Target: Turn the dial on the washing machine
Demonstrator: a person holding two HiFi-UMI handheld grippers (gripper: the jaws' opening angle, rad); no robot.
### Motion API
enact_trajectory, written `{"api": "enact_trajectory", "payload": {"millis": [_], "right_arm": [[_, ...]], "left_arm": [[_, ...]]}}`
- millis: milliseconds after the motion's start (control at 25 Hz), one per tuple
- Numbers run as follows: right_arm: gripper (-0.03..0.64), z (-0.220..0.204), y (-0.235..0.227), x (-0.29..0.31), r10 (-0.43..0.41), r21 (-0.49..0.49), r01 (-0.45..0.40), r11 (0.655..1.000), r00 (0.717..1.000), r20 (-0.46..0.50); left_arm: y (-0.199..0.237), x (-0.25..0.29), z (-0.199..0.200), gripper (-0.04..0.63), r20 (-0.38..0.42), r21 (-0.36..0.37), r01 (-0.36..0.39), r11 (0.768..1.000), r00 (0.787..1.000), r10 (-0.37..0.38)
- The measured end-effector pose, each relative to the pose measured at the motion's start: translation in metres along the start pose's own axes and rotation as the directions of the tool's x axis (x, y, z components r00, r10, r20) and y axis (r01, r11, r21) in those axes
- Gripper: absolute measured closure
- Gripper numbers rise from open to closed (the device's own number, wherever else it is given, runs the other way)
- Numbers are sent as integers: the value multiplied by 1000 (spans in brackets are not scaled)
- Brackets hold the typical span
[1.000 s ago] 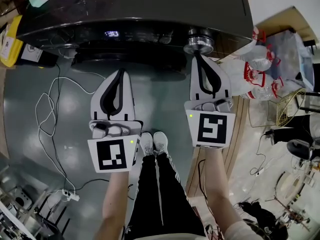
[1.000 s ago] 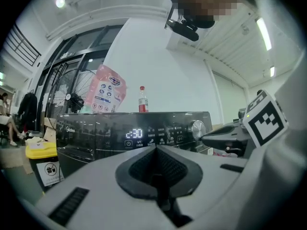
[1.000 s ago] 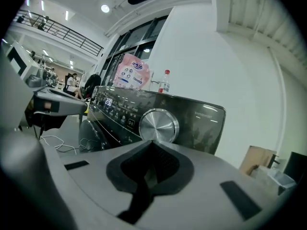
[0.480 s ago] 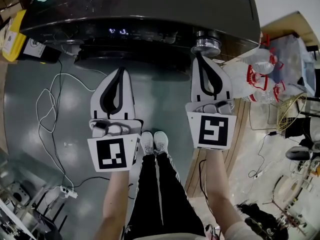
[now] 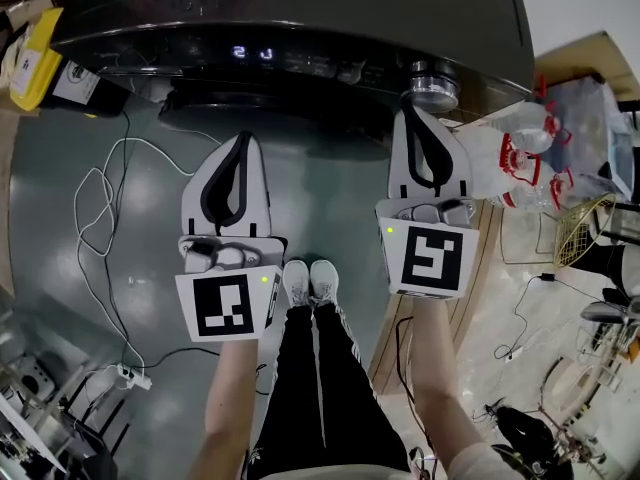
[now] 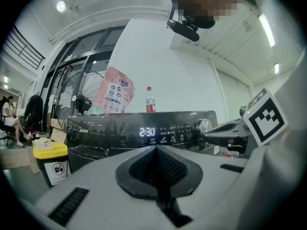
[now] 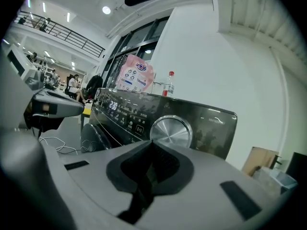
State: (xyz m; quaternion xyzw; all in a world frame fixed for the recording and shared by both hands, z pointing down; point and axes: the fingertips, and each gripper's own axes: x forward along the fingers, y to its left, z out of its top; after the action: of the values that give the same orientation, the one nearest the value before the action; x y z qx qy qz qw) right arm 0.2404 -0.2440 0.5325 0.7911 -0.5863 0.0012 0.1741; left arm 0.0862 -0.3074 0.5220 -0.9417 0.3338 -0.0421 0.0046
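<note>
The dark washing machine (image 5: 290, 13) fills the top of the head view, its display (image 5: 252, 53) lit. Its round silver dial (image 5: 433, 80) sits at the right end of the control panel. My right gripper (image 5: 410, 113) is shut on nothing, its tip just below and left of the dial. In the right gripper view the dial (image 7: 171, 131) stands close above the closed jaws, apart from them. My left gripper (image 5: 240, 140) is shut and empty, held lower over the floor in front of the door. The left gripper view shows the display (image 6: 147, 132) reading 2:30 and the dial (image 6: 205, 126).
A yellow bin (image 5: 30, 53) stands left of the machine. Cables (image 5: 100, 218) and a power strip (image 5: 125, 376) lie on the grey floor. Plastic bags with red handles (image 5: 520, 158) sit at the right. A pink pouch (image 6: 115, 92) and a bottle (image 6: 150, 99) stand on the machine. The person's shoes (image 5: 308, 283) are below.
The head view has shifted, so the machine and dial sit further right. The display digits show brighter. The right gripper has followed the dial to the right; the left gripper stays put.
</note>
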Motion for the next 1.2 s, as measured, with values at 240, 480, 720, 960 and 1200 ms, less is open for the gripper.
{"api": "enact_trajectory", "payload": {"millis": [240, 480, 720, 960, 1200], "right_arm": [[615, 1, 3, -16, -6, 11, 6, 1000, 1000, -13], [615, 11, 11, -48, 23, 71, -17, 997, 996, -92], [615, 82, 30, -78, 141, 118, -133, 984, 988, -56], [614, 159, 44, -131, 191, 149, -186, 971, 981, -19], [614, 222, 52, -176, 233, 111, -238, 965, 971, 58]], "left_arm": [[8, -11, 9, 597, 6, -14, -13, 1000, 1000, 13], [5, -28, 48, 597, -34, -55, -8, 998, 999, 7], [-2, -52, 125, 597, -5, -46, 14, 999, 1000, -14], [-1, -102, 200, 597, 30, -33, -9, 999, 1000, 10], [2, -150, 256, 597, 81, 7, -53, 999, 995, 52]]}}
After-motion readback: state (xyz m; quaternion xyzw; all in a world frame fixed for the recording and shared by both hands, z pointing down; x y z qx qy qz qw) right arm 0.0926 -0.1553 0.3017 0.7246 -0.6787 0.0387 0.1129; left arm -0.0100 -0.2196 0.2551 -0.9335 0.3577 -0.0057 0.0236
